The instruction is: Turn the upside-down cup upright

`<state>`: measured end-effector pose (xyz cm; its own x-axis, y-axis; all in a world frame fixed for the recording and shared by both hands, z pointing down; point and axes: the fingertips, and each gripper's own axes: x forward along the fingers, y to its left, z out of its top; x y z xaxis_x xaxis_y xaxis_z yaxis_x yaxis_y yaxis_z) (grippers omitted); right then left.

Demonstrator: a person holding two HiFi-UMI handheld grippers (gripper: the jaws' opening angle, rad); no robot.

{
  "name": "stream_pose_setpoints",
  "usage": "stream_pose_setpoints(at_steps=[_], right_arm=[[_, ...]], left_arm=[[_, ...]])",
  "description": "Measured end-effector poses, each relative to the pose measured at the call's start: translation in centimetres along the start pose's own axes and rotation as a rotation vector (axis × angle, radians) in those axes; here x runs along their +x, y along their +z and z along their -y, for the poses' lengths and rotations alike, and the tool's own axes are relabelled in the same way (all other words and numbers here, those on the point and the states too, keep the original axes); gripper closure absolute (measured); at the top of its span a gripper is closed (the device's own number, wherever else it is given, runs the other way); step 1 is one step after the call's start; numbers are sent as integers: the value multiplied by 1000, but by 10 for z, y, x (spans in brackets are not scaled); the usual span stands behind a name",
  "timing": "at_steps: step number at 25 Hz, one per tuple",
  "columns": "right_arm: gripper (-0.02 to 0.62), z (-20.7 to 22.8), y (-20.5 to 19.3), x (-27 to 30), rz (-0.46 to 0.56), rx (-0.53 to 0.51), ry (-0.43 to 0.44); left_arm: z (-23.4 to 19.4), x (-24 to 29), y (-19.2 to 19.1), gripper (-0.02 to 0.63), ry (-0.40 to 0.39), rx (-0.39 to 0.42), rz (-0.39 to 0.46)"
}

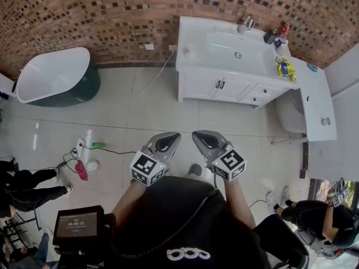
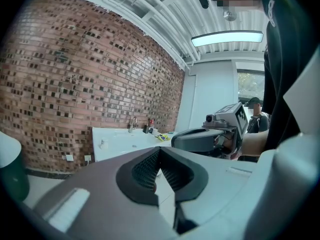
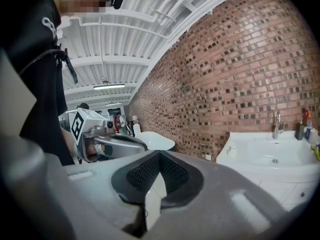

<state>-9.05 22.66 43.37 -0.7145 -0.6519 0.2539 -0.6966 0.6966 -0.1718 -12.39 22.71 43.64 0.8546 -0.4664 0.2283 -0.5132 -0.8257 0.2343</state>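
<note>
A small white cup (image 1: 189, 51) stands on the left end of the white vanity top (image 1: 196, 35), far ahead of both grippers; it is too small to tell which way up it is. The left gripper view shows the cup (image 2: 103, 143) beside the basin, and the right gripper view shows this cup (image 3: 231, 149) too. My left gripper (image 1: 171, 139) and right gripper (image 1: 199, 136) are held side by side at waist height over the tiled floor, both pointing toward the vanity. Each is shut with nothing between its jaws.
A white and dark green bathtub (image 1: 53, 74) stands at the left by the brick wall. A faucet (image 1: 247, 22), bottles (image 1: 277, 35) and a yellow packet (image 1: 285, 68) sit on the vanity. A cable, a pink object (image 1: 82, 170) and a green one (image 1: 99, 144) lie on the floor. Another person (image 1: 314, 217) is at the lower right.
</note>
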Motion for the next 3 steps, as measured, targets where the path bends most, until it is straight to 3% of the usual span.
stream_pose_setpoints(at_steps=[3], right_arm=[[603, -1, -5, -2, -8, 3, -4]], left_arm=[[3, -1, -3, 591, -1, -5, -1]])
